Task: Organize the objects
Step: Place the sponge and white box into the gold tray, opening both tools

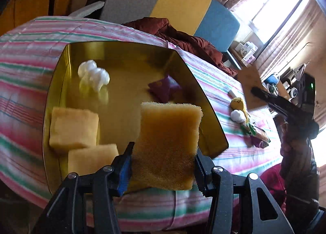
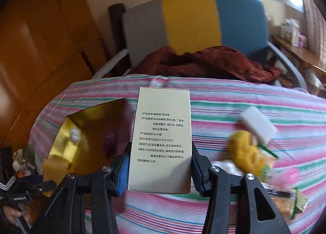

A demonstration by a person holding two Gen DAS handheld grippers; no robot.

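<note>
My left gripper is shut on a brown-yellow sponge and holds it above the near right part of a gold tray. In the tray lie two pale yellow sponges, white cotton balls and a purple pouch. My right gripper is shut on a cream box with printed text, held above the striped bed cover to the right of the gold tray.
On the striped cover right of the tray lie a yellow plush toy, a white block and snack packets. A dark red blanket and a grey-yellow-blue headboard are behind. A desk stands at right.
</note>
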